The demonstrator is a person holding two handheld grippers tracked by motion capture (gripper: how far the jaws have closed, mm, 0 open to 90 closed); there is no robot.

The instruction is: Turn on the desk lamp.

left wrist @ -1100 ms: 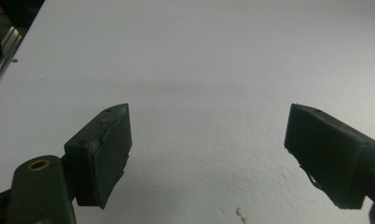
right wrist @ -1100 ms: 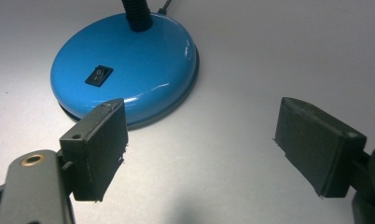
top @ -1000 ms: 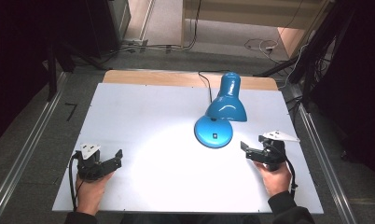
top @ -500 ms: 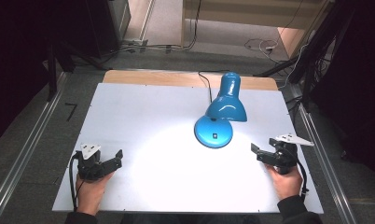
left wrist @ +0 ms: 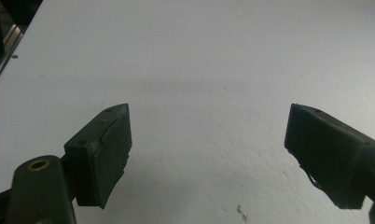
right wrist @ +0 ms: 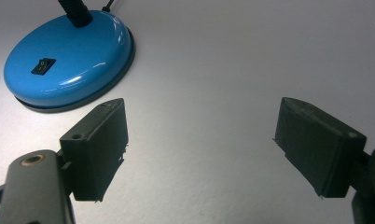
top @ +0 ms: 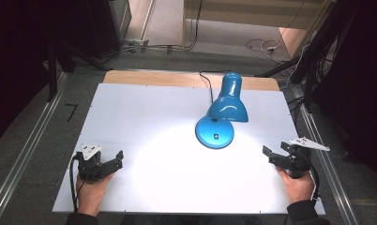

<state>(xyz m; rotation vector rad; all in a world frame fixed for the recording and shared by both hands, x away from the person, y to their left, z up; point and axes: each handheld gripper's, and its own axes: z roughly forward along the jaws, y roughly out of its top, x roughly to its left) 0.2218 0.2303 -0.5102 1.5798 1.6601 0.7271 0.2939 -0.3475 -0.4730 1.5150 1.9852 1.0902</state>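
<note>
Blue desk lamp standing right of centre on the white surface, toward the far half. Round base flat on the surface, black rocker switch on top of it; switch marking too small to read. Shade tilted down over the base, lit, throwing a bright pool onto the surface in front. Black cord running off the back edge over the bare wooden strip. No brand or label legible anywhere on the lamp.

Left gripper resting near the front-left corner, held in the left hand, jaws spread wide, nothing between them, plain white surface ahead in the left gripper view.

Right gripper near the front-right edge, held in the right hand, jaws likewise wide apart and empty. Pointed toward the lamp base, near it but apart; base just beyond one pad in the right gripper view.

Grey triangular plates atop both grippers. Metal rails flanking the surface, loose cables on the floor behind.
</note>
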